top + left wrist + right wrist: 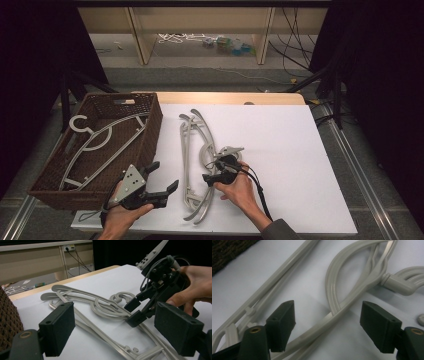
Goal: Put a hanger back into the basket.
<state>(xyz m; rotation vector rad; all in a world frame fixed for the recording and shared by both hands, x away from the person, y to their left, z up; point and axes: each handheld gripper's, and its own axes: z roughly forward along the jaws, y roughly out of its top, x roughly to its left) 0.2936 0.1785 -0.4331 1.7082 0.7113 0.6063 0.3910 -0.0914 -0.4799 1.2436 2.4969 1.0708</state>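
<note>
The right gripper (209,178) straddles the curved neck of the hangers (196,165) on the white board (280,150), jaws apart and not yet pressing, evidently placed for a pick-up. The left gripper (162,176) waits just beside the basket (150,135), jaws wide and empty, likely ready to assist. One hanger (97,137) already lies in the basket. Beyond the table: floor, cables, wooden shelving.

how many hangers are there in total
3. One hanger lies in the basket. Two hangers lie stacked on the white table, by the right gripper. More could be hidden in the basket.
</note>
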